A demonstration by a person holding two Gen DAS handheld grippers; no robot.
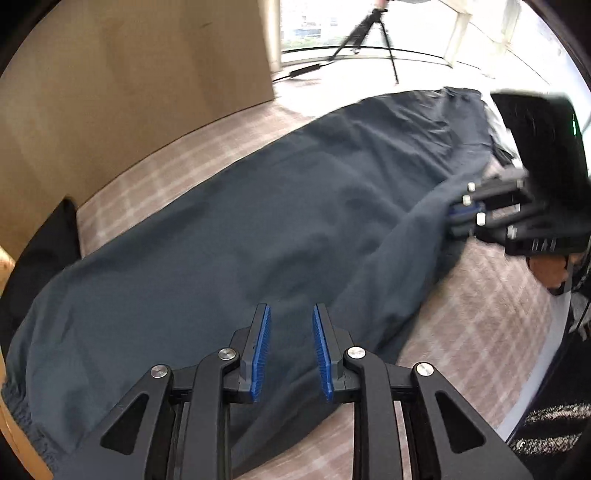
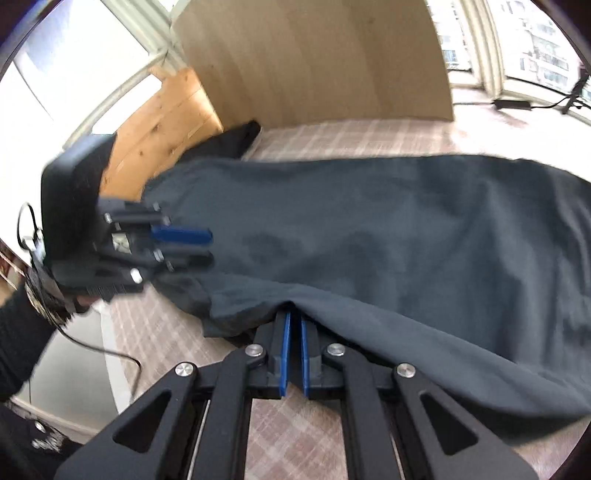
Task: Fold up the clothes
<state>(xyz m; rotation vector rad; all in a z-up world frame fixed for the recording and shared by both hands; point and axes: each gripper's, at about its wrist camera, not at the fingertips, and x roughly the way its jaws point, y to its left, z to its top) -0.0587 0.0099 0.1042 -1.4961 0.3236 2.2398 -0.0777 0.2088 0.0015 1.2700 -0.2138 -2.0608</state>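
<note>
A dark slate-blue pair of trousers (image 1: 258,229) lies lengthwise across the checked pink bed cover (image 1: 480,314). Its elastic waistband (image 1: 16,410) bunches at the lower left of the left wrist view. My left gripper (image 1: 291,314) hovers open just above the cloth with nothing between its blue pads. My right gripper (image 2: 294,317) is shut on the near edge of the trousers (image 2: 369,229), lifting it into a ridge. The right gripper (image 1: 456,218) shows at the right of the left wrist view. The left gripper (image 2: 207,247) appears at the left of the right wrist view.
A plywood panel (image 1: 129,92) stands behind the bed. A black garment (image 2: 229,142) lies against a pine board (image 2: 162,125) at the bed's end. A tripod (image 1: 365,33) stands by the window. A black sleeve (image 2: 22,332) and a cable (image 2: 110,354) are at the left.
</note>
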